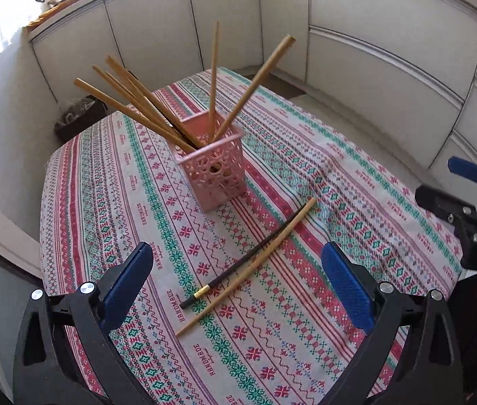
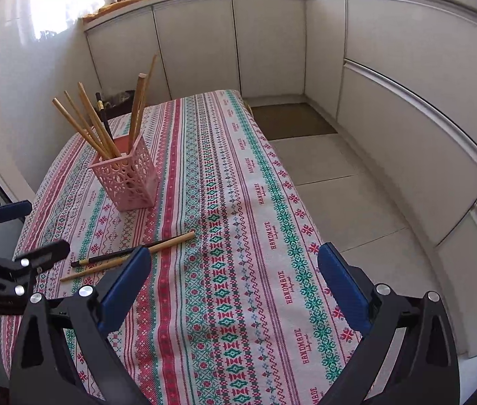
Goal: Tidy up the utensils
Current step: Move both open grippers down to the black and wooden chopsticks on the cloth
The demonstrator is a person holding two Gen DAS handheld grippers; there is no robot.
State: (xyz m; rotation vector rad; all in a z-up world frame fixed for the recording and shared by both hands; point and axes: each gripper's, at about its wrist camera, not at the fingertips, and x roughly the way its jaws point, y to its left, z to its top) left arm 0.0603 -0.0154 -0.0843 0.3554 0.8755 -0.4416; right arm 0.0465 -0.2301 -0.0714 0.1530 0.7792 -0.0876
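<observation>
**Q:** Jaws first: how do they stand?

**A:** Both pairs stand wide and hold nothing. The left gripper (image 1: pixel 236 281) frames two loose chopsticks at lower centre of its view: a black chopstick (image 1: pixel 238 266) with a gold band and a bamboo chopstick (image 1: pixel 248 270), lying side by side and touching on the tablecloth (image 1: pixel 306 337). The right gripper (image 2: pixel 235 283) hovers over bare cloth, with the same pair at its lower left.

**Q:** Where do they belong?

**A:** Probably in the pink basket (image 1: pixel 218 172), above centre of the left view, which already holds several bamboo sticks fanned outward and one dark one.

**Q:** How is the pickup done well?

**A:** Close across the shafts, not along them, near mid-length so the sticks do not swing. As they touch, both may come up together. On insertion, aim for the gap between the leaning sticks; the light basket could tip.

**Q:** Edges and room?

**A:** The table edge lies close at the lower left of the left view. The right gripper sits at mid-right, well apart. Open cloth surrounds the basket.
</observation>
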